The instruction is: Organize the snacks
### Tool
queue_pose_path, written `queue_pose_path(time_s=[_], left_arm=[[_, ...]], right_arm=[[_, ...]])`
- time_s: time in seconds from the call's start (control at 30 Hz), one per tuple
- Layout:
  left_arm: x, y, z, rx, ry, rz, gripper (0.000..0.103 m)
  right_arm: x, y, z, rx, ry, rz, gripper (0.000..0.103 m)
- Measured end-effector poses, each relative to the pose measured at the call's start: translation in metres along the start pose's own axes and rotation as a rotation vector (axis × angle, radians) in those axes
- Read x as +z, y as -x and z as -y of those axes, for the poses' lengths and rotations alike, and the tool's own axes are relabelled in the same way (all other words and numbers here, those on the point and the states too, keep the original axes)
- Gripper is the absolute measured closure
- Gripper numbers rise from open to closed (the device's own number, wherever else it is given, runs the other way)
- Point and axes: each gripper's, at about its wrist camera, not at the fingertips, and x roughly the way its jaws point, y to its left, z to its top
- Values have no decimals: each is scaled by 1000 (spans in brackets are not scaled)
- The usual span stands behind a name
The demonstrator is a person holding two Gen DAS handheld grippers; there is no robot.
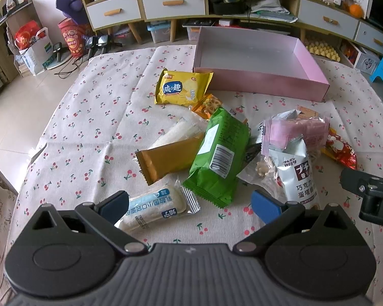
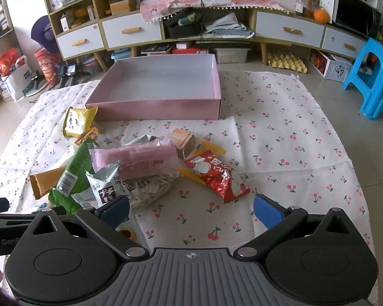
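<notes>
Snack packets lie heaped on the cherry-print cloth (image 2: 280,132) before the empty pink box (image 2: 155,107). Both claws, left (image 1: 189,204) and right (image 2: 191,209), gape empty. The red packet (image 2: 217,176) looks light, crinkly and slippery; pinch across its puffed middle.

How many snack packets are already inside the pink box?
0. The pink box shows only its bare floor in both views. Every packet, like the green packet and red packet, lies on the tablecloth in front of it.
</notes>
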Motion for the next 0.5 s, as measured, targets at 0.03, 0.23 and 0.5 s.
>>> queue_pose_path(time_s=[0.03, 0.23, 0.5], left_arm=[[0, 0, 0, 0, 0, 0, 1], [0, 0, 0, -1, -1, 0, 1], [0, 0, -1, -2, 0, -1, 1]], right_arm=[[0, 0, 0, -1, 0, 0, 0], [0, 0, 0, 1, -5, 1, 0], [0, 0, 0, 4, -10, 3, 0]])
